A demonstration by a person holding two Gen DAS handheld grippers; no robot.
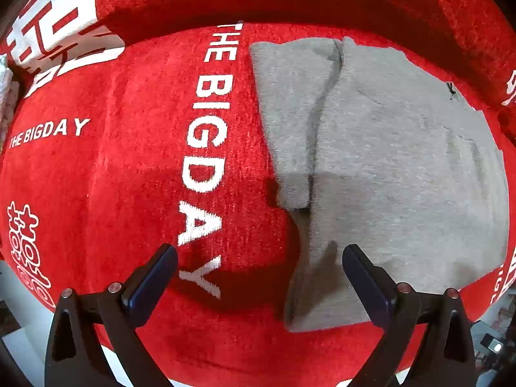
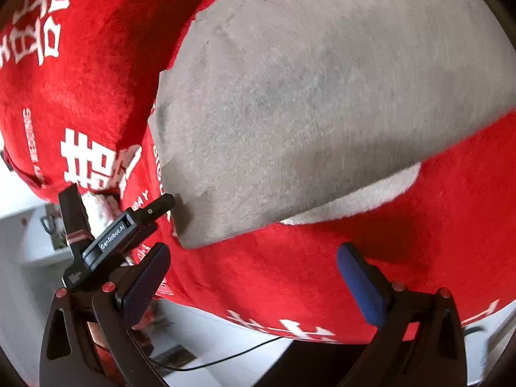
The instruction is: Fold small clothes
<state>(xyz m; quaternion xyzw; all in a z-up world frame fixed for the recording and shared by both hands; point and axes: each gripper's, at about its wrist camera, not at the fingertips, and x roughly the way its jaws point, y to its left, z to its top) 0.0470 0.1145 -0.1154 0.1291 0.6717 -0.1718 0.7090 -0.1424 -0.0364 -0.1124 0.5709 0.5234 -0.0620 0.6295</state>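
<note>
A small grey garment lies flat on a red cloth with white lettering. A fold or seam runs down its left part. My left gripper hangs open just above the garment's near left corner, nothing between its fingers. In the right wrist view the same grey garment fills the upper middle, blurred by motion. My right gripper is open over the red cloth, just short of the garment's near edge. The other gripper shows at the left, its tip by the garment's corner.
The red cloth covers the whole work surface and drops off at the near edge. White floor and a black cable lie below it. A white patch of lettering peeks out under the garment's edge.
</note>
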